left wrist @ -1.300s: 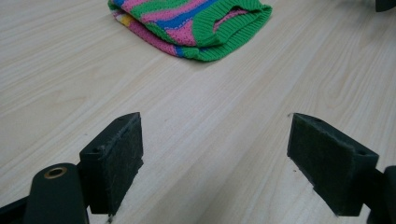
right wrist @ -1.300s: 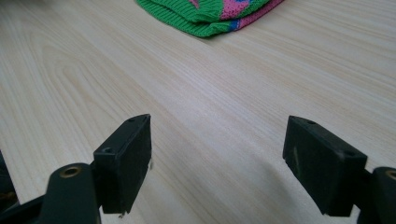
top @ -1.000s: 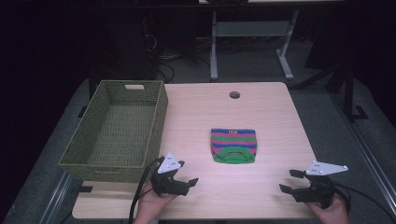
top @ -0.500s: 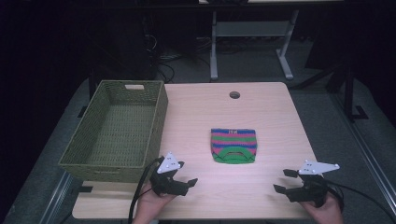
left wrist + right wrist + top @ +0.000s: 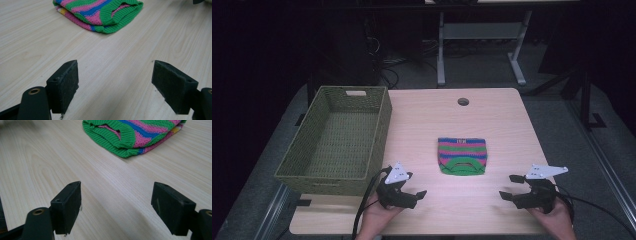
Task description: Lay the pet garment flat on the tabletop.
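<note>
A green woven basket (image 5: 339,140) sits along the desk's (image 5: 502,125) left edge. Near the front edge, the left tongs (image 5: 412,192) rest with jaws spread wide, empty. A folded striped knit garment (image 5: 462,156) lies flat right of centre, its green-rimmed opening facing the front edge, stripes running side to side. By the front right corner, the right tongs (image 5: 508,186) are also spread wide, empty.

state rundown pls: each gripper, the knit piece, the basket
left gripper: open, jaws wide apart, holding nothing, low over the table
right gripper: open, holding nothing, apart from the knit
striped knit garment: folded, lying flat on the table, untouched
woven basket: upright at the table's left side, nothing visible inside
</note>
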